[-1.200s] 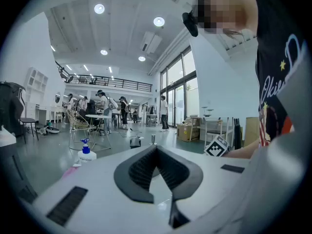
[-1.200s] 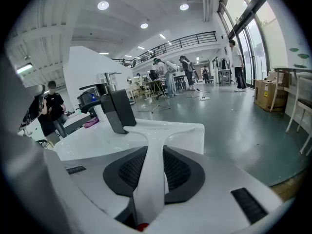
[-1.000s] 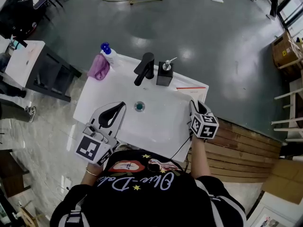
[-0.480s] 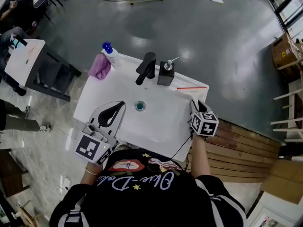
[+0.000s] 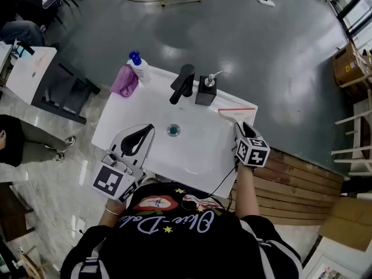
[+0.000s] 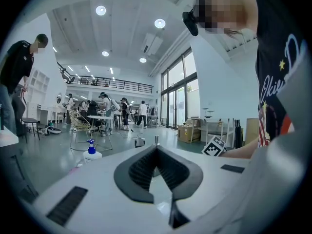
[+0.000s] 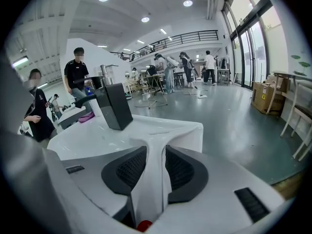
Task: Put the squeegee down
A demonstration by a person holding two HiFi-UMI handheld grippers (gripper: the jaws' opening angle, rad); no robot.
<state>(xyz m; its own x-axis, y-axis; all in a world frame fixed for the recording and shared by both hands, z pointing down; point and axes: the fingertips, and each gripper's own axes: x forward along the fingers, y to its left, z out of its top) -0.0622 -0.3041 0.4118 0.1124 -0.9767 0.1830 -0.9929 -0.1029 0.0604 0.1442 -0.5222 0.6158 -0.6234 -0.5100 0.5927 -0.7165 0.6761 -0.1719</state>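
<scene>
The squeegee (image 5: 235,109) lies on the right rear rim of the white sink (image 5: 197,158), its red blade along the edge. In the right gripper view its white handle (image 7: 155,172) runs between the dark pads (image 7: 126,172). My right gripper (image 5: 240,128) has just been opening its jaws. The handle is still between them and the pads stand close on either side without squeezing it. My left gripper (image 5: 150,128) hovers over the sink's front left, and its tips meet with nothing between them (image 6: 156,150).
A black faucet (image 5: 183,83) and a black soap dispenser (image 5: 204,90) stand at the sink's back, with the drain (image 5: 173,130) in the middle. A blue-capped bottle (image 5: 138,65) and a purple cloth (image 5: 124,80) sit at the back left corner. People stand off to the left.
Neither gripper has visibly shifted in the head view. The camera has drifted slightly, and the people at the left edge have moved.
</scene>
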